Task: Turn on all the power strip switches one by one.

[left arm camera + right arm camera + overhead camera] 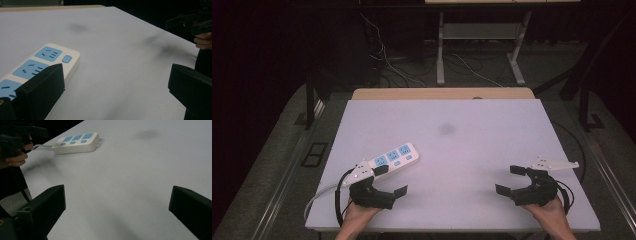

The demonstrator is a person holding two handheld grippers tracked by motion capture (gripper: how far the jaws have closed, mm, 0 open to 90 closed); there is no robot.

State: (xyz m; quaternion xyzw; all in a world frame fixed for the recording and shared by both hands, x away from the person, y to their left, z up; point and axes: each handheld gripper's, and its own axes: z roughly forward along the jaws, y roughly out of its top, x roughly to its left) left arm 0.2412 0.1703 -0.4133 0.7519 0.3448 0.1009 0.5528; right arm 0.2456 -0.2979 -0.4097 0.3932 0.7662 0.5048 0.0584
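White plastic with three pale blue socket faces makes up the power strip [393, 157], which we see lying flat on the near left part of the pale table [462, 145], slanted so that its far end points right and away. From the high view we can follow its white cable [319, 194] curving off the near left edge of the table, and we see the left gripper [394, 181] just near of the strip with its jaws spread wide and nothing between them. Our left gripper view adds detail: the slots in the sockets and a small blue button beside each, with the left jaw standing in front of the nearest socket and hiding part of it. We cannot tell from any view whether that jaw touches the strip. The right gripper [511, 180] sits at the near right, well apart from the strip, its jaws also wide and empty. Its own view shows the strip far off to the left, with its three sockets and buttons. A dark smudge [447, 129] marks the middle of the table. Beyond the far edge, floor cables and a stand's legs fade into darkness.
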